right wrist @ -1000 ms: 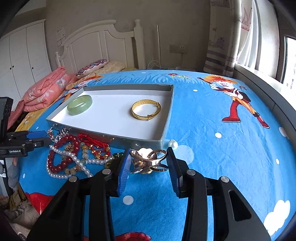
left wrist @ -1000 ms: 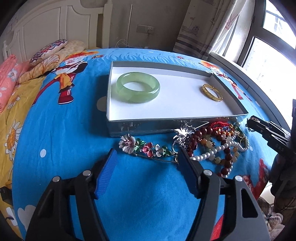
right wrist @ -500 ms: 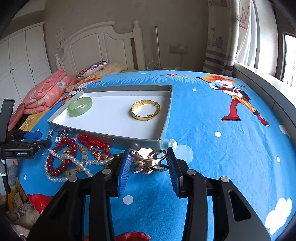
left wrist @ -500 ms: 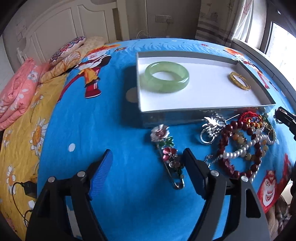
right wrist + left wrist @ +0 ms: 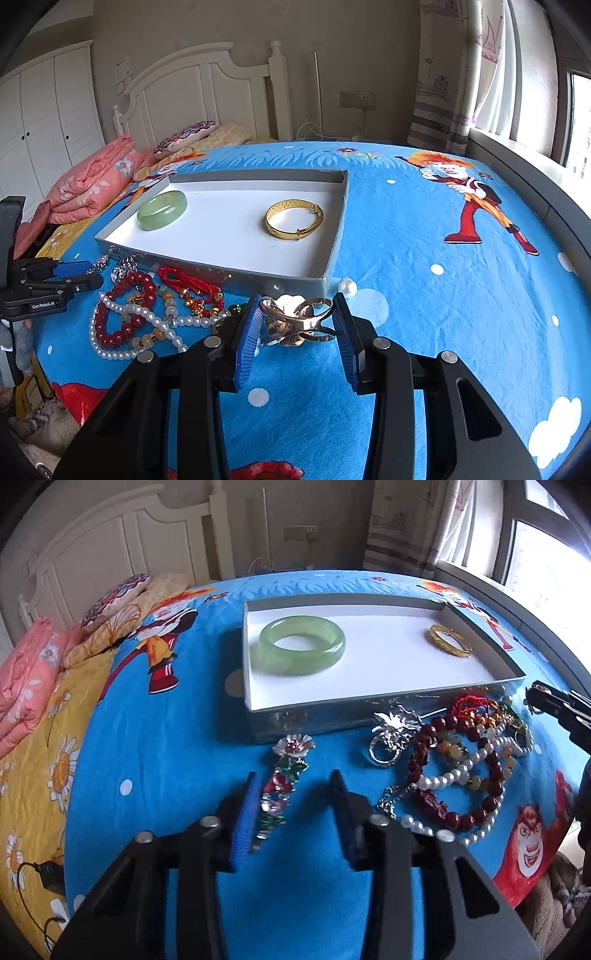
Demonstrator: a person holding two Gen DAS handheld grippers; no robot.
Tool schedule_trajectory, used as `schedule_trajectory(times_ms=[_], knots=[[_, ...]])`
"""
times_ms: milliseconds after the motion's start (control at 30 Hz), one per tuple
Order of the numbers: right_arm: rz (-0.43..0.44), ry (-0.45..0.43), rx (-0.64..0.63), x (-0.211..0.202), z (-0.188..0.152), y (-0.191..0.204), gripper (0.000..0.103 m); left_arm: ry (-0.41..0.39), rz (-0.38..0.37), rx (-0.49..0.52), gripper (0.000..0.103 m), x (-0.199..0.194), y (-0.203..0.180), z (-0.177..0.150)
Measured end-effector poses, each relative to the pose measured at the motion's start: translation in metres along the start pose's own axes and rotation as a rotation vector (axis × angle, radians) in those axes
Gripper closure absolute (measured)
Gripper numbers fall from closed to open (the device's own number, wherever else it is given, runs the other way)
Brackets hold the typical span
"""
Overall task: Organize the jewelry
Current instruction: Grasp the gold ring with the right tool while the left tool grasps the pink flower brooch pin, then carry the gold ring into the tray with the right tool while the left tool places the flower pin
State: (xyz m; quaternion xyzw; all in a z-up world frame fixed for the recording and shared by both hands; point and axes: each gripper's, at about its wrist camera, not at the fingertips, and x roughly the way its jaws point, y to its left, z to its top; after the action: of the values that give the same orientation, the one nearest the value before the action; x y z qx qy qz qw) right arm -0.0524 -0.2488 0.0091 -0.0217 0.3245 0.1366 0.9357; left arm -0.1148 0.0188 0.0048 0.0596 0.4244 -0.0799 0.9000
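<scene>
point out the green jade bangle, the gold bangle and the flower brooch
green jade bangle [image 5: 334, 653], left wrist view, on its near right band.
gold bangle [image 5: 275, 227], right wrist view, on its left band.
flower brooch [image 5: 293, 744], left wrist view, on the silver flower head.

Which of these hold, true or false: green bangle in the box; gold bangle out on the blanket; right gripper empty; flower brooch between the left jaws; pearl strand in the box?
1. The translucent green jade bangle lies in the shallow white box. True.
2. The gold metal bangle lies on the blue blanket. False: it is in the box.
3. The right gripper is empty. False: it clamps a rose-gold openwork cuff.
4. The enamel flower brooch sits between the left gripper jaws, which have just been closing. True.
5. The white pearl strand is in the box. False: it is on the blanket.
</scene>
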Motion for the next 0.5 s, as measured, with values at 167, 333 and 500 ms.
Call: schedule_trajectory(times_ms=[167,333,500], knots=[[0.007,-0.015,0.002,-0.003,-0.001,-0.001,0.065,-0.043,0.012,0.028,0.087,-0.005,-0.006,-0.010],[0.018,-0.027,-0.003,-0.005,-0.001,0.000,0.065,-0.080,0.006,0.029,0.087,-0.013,-0.008,-0.015],[0.021,-0.037,-0.002,-0.007,-0.001,-0.001,0.065,-0.128,0.004,0.033,0.087,-0.025,-0.014,-0.013]])
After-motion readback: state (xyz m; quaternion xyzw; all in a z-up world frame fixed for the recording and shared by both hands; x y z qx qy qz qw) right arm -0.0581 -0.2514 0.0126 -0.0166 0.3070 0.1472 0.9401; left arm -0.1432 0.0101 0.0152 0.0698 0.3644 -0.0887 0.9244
